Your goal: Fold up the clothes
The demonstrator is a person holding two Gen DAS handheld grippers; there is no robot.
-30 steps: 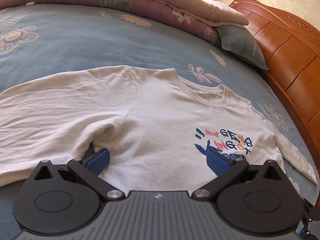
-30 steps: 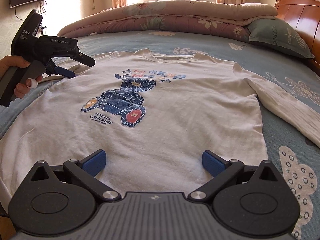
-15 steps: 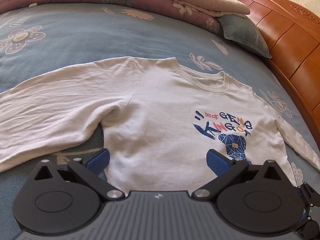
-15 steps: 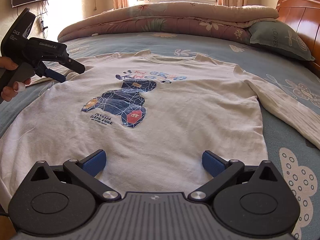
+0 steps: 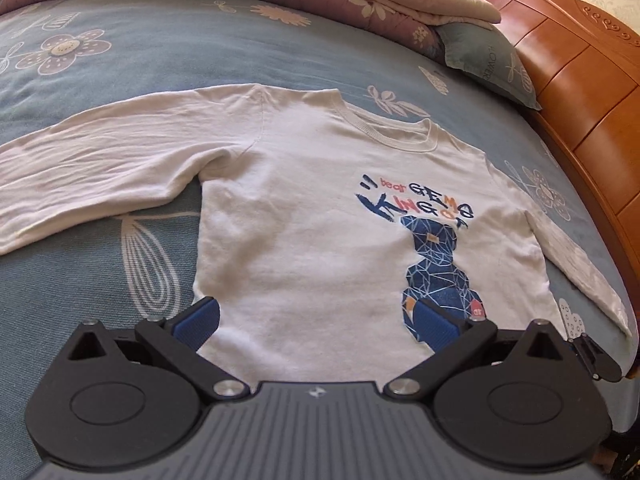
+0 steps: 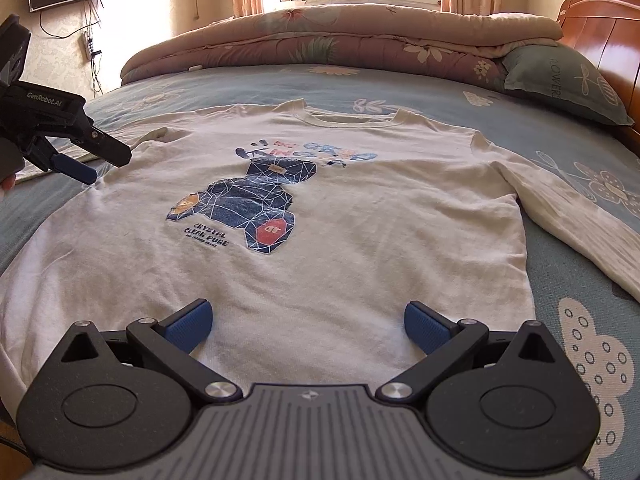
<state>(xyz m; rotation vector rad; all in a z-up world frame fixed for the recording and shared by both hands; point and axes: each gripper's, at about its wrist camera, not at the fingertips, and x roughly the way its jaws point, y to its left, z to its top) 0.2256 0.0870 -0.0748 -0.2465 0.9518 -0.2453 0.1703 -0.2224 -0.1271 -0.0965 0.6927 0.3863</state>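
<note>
Your left gripper [image 5: 318, 320] is spread wide and holds nothing; the white shirt [image 5: 320, 216] lies flat on the bed [image 5: 100, 260] just ahead, its side edge by the left finger. Your right gripper [image 6: 307, 320] is equally wide and empty, with the shirt's hem between its fingers.

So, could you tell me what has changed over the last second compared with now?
The left gripper has drawn back from the shirt's armpit, toward the bed's left edge; its own view now shows the shirt's side edge and more bedsheet. It stayed open and gripped nothing. The right gripper stayed open near the hem, and the shirt stayed flat, sleeves spread.
</note>
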